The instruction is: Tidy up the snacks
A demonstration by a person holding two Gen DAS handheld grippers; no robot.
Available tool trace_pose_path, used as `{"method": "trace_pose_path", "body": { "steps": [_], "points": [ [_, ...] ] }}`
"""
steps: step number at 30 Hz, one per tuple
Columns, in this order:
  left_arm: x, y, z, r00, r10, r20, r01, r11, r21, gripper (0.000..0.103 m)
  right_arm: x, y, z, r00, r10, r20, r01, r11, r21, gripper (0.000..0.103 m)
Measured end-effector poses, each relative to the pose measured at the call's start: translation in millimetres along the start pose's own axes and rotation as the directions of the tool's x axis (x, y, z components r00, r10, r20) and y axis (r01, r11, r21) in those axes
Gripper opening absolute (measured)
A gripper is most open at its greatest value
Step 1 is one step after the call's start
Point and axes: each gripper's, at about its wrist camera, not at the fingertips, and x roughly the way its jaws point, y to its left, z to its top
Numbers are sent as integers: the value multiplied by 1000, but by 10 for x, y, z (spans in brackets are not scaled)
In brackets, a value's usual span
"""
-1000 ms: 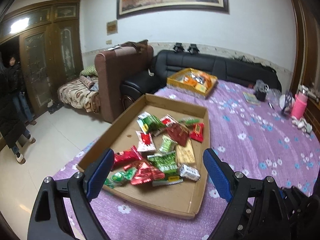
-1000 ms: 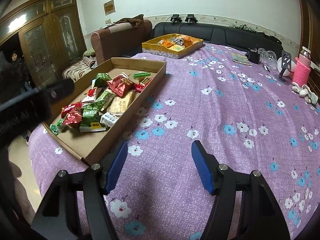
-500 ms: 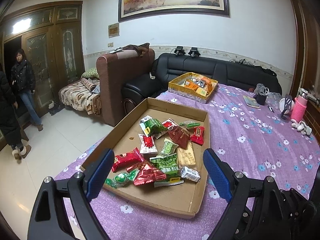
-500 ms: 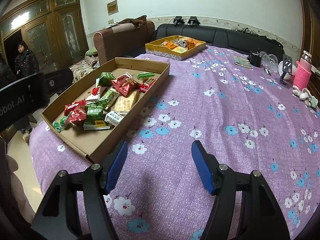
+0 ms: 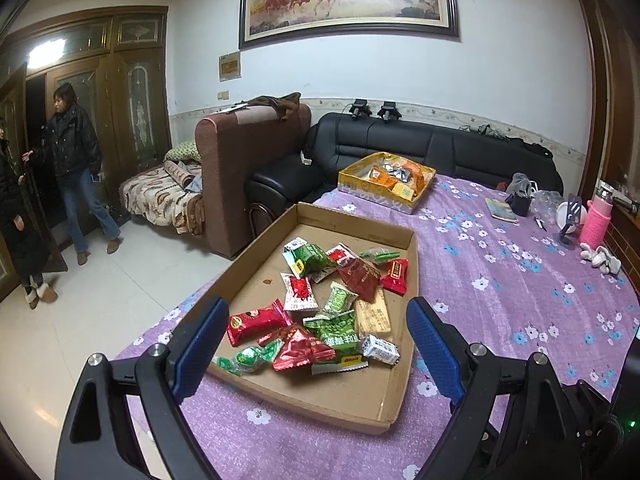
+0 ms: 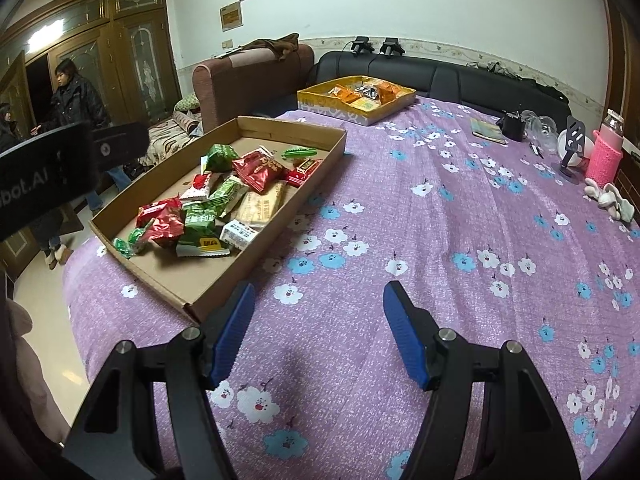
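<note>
A shallow brown cardboard tray (image 5: 348, 400) lies on the purple flowered tablecloth and holds several red and green snack packets (image 5: 320, 312). It also shows in the right wrist view (image 6: 224, 288) with its snack packets (image 6: 224, 200). A yellow box (image 5: 360, 188) with orange and silver packets stands at the table's far end; the right wrist view shows it too (image 6: 340, 106). My left gripper (image 5: 316, 344) is open and empty, above the tray's near end. My right gripper (image 6: 318, 332) is open and empty over bare cloth, right of the tray.
A pink bottle (image 6: 606, 156), a phone stand (image 6: 574, 140), a dark cup (image 6: 514, 126), a booklet (image 6: 486, 130) and a small white toy (image 6: 610, 198) sit at the table's far right. A black sofa (image 5: 440, 148) and a brown armchair (image 5: 240, 176) stand behind. Two people (image 5: 76, 168) stand by the door at left.
Both grippers have risen and pulled back a little, so the tray and table look farther away. Both stay open. A person by the door has walked further into view.
</note>
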Motion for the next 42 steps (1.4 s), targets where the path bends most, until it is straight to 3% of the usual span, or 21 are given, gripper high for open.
{"method": "trace_pose_path", "body": {
  "steps": [3,42],
  "points": [
    [7,12,-4,1000,-16,-18,16,1000,-7,90,-17,1,-6,1000,-2,5,2,1000,2,73],
    [156,-27,-91,995,-60,-73,60,998,-8,90,90,-223,-48,999,-29,-18,31,995,99,74]
  ]
}}
